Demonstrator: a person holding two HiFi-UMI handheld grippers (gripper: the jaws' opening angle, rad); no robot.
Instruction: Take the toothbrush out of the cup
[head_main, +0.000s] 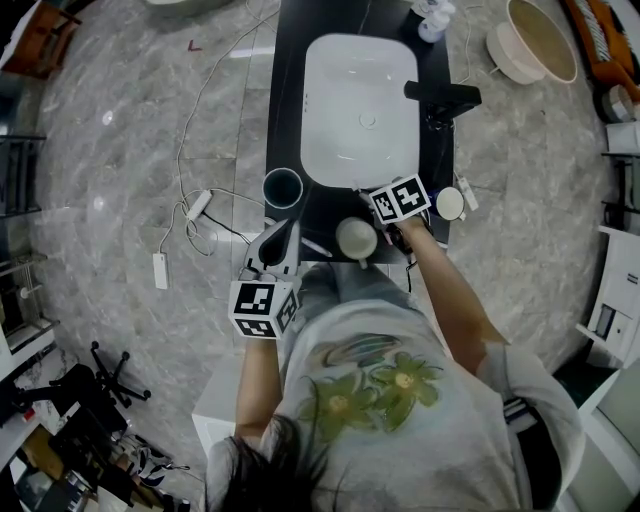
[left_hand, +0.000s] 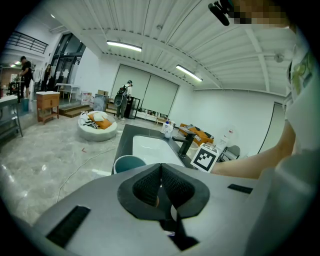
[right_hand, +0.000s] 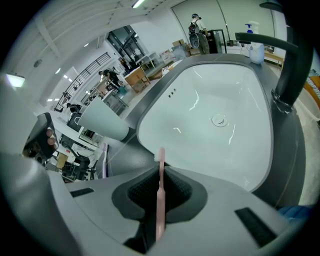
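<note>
Right gripper view: the right gripper (right_hand: 160, 172) is clamped tight on the pink toothbrush (right_hand: 160, 205), bristles pointing up at the sink (right_hand: 200, 115) rim, and it's well clear of the teal cup (right_hand: 102, 122) (off to the left there). The left gripper (left_hand: 161, 170) has its jaws pressed together, nothing showing between them, just short of that cup.

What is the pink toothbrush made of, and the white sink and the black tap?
Toothbrush: probably plastic, smooth and evenly pink, with a thin moulded handle. Sink: looks like glazed ceramic, glossy white with bright light streaks. Tap: likely metal with a matte black coat, since it shows only dull reflections.
</note>
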